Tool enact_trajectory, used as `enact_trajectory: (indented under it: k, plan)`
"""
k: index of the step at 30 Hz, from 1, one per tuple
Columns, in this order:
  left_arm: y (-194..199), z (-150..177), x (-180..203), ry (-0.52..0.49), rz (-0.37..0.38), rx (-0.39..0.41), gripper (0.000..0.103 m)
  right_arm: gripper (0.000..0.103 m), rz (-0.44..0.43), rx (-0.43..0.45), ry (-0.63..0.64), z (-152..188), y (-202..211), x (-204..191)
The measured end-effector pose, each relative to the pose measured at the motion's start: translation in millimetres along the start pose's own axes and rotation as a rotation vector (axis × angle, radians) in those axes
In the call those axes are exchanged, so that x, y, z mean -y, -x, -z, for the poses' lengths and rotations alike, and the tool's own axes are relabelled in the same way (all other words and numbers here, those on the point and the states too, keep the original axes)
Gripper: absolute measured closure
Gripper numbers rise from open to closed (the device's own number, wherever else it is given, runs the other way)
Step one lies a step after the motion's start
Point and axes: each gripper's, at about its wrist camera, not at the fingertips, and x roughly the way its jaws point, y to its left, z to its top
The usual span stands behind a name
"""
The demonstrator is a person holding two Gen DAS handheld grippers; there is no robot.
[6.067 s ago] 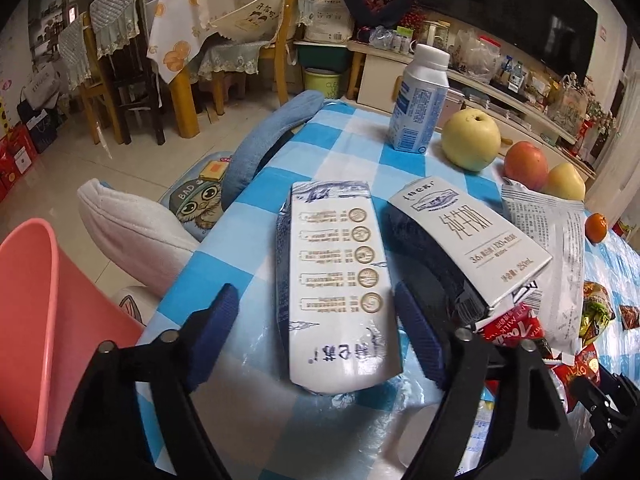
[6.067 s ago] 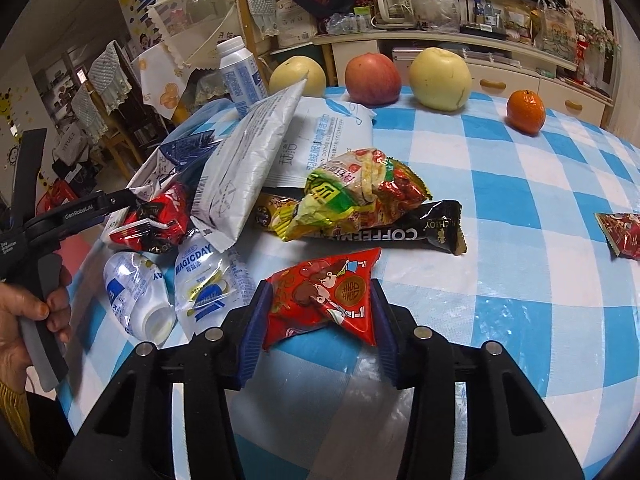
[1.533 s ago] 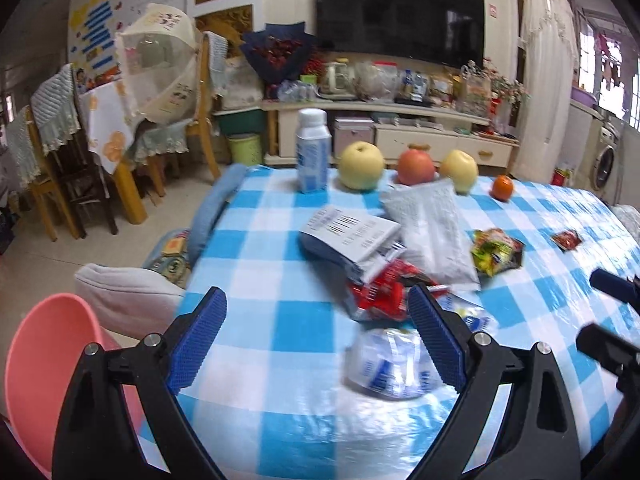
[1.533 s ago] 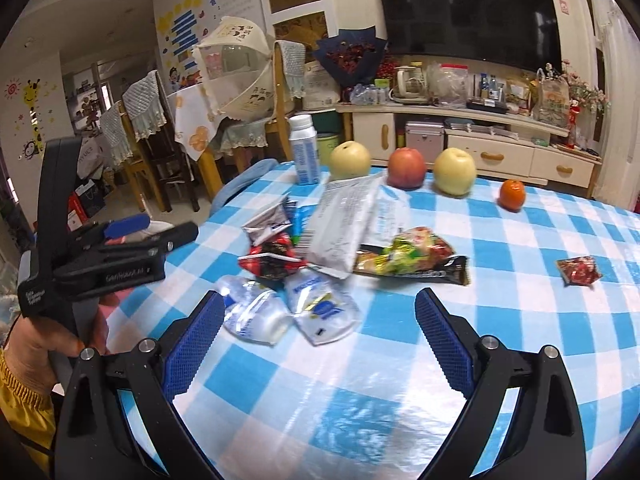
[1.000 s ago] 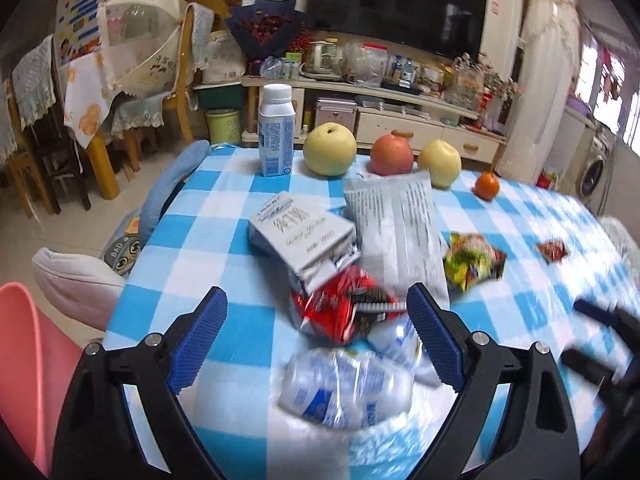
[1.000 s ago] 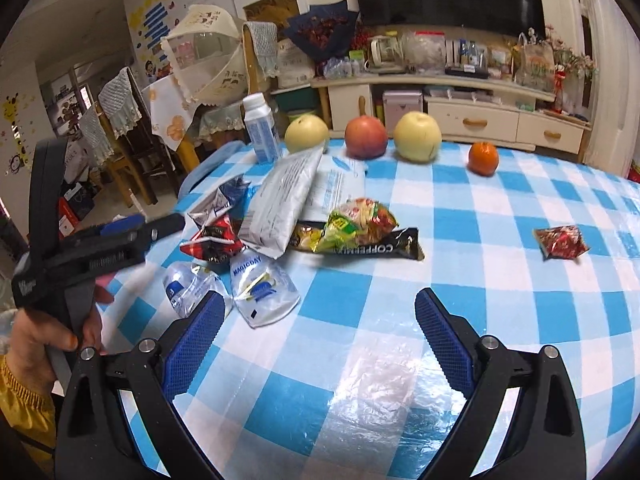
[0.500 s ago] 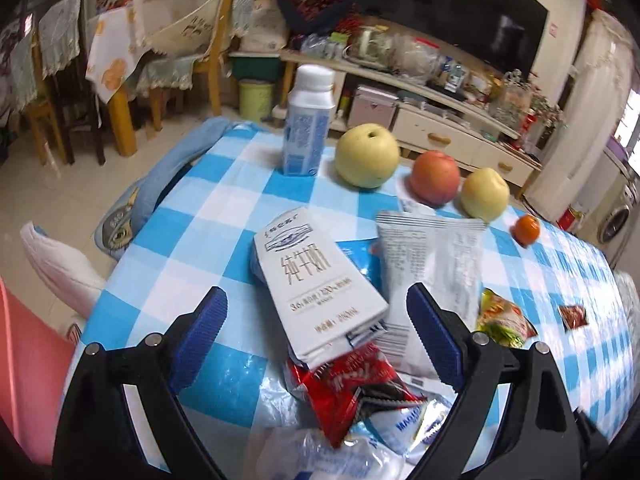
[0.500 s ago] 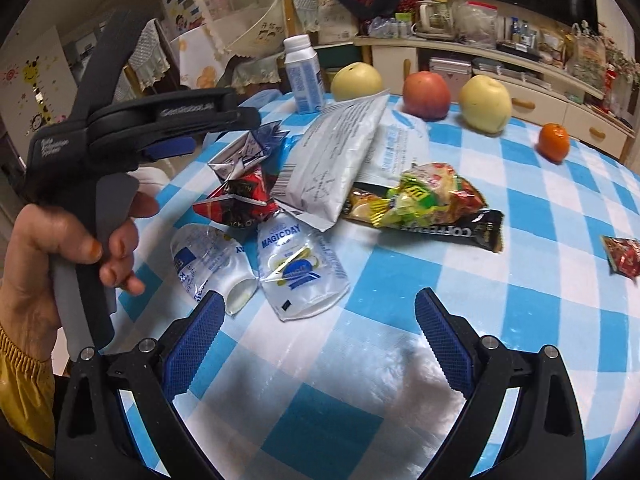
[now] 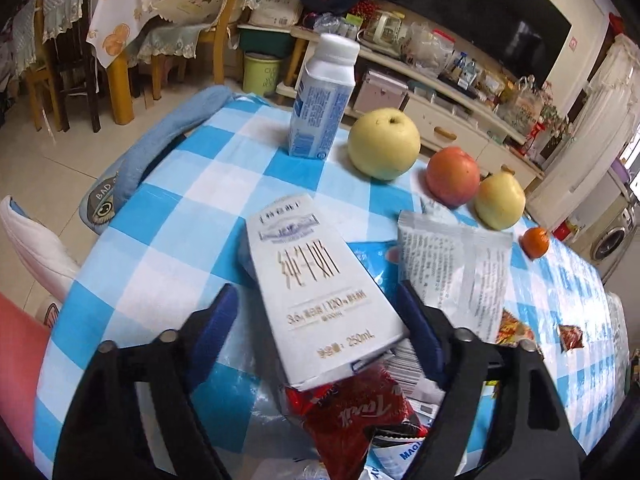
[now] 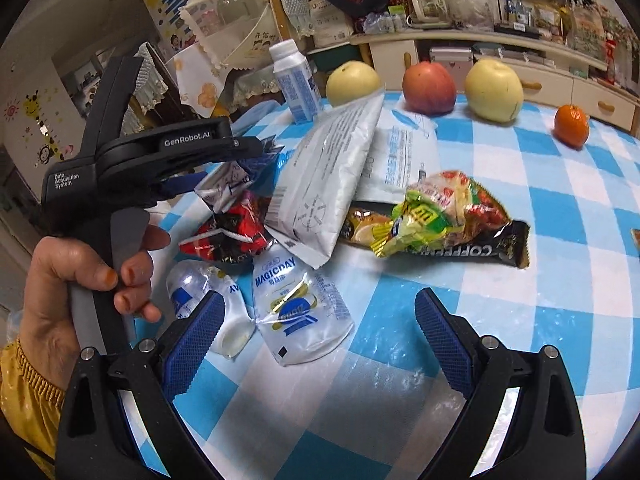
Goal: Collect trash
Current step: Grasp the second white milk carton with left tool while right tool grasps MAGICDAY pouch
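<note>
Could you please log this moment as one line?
left gripper: closing around carton, no contact | right gripper: open, empty | wrappers: on table

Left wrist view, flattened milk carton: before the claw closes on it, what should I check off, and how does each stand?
1. Milk carton lies between the left claw pads: ok.
2. Claw is closing, pads not yet pressing the carton: ok.
3. Carton overlaps the red wrapper, which may drag along: not ok.
4. Silver pouch beside the right pad, clear: cannot tell.
5. Right claw open, holding nothing: ok.
</note>
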Motion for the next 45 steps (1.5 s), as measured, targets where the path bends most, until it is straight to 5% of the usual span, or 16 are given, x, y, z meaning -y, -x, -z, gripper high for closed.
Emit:
enact_trajectory:
  k: [7, 12, 45]
  plan:
    - [-6.9, 2.4, -3.3, 0.011, 0.018, -0.029, 0.038, 0.009, -0.012, -0.028, 0.025, 2.4, -11.5, -2.3]
    - [-4.4, 4.6, -8.5, 0.022, 0.018, -0.029, 0.044, 0.019, -0.005, -0.039, 0.083, 4.5, -20.2, -11.8]
    - [44.1, 22.6, -39.1, -0.023, 0.032, 0.106, 0.044, 0.037, 0.138, -0.063, 0.277, 9.0, -41.4, -40.2]
